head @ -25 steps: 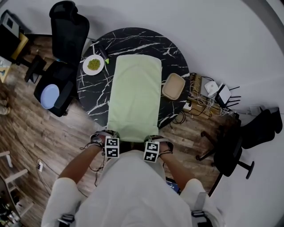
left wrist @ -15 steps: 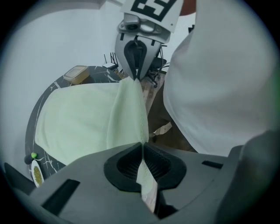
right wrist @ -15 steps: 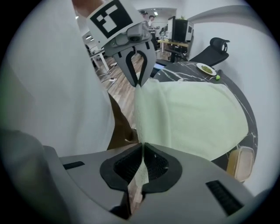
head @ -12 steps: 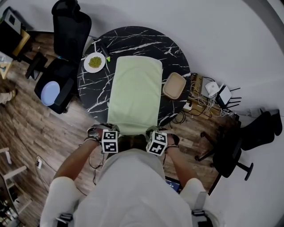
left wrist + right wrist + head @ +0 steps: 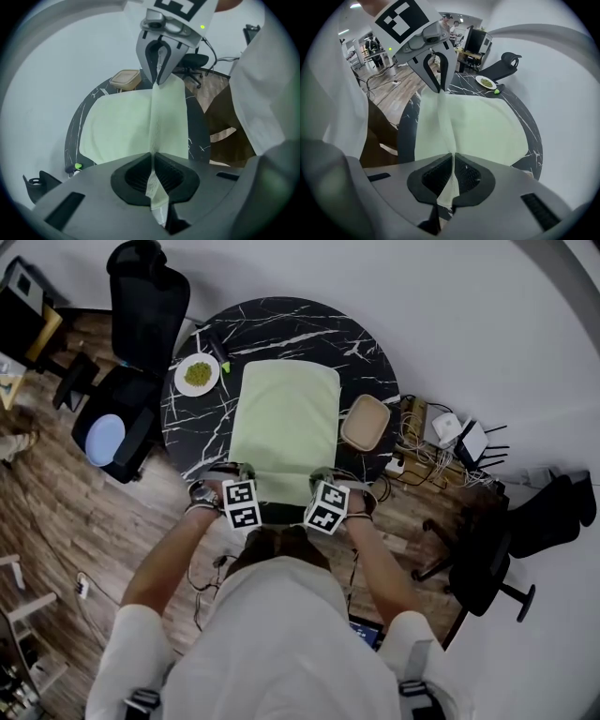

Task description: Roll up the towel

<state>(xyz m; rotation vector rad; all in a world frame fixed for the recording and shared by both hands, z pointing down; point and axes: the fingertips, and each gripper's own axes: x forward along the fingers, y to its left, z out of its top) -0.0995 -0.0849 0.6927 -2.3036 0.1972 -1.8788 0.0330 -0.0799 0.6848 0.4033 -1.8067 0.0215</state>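
- While you hold the towel (image 5: 284,427) by its near short edge, both tools are clenched. The left tongs (image 5: 153,161) pinch the near left corner and the right tongs (image 5: 452,164) pinch the near right corner. Cloth shows between the pads in each gripper view.
- Your towel is spread on the round counter (image 5: 202,442). Only the gripped edge is raised off the marble, drawn fairly taut from one pair of tongs to the other.
- What the coming move turns on is the long axis. It runs straight away from you, from the tongs toward the far rim of the counter by the wall, so all the free cloth lies ahead of both pairs.
- Neither pair is nearer. They sit level with each other, one at each side of the towel's width, both pointing steeply down.
- By my judgement the roll is barely begun, since no turn of cloth shows. You would need to carry the held edge forward and over along that axis, both sides in step, or the roll is likely to skew.
- Mind the sides: a plate (image 5: 198,375) sits near the far left corner and a tray (image 5: 367,422) sits just beside the right edge. Whether the tray touches the cloth I cannot tell.
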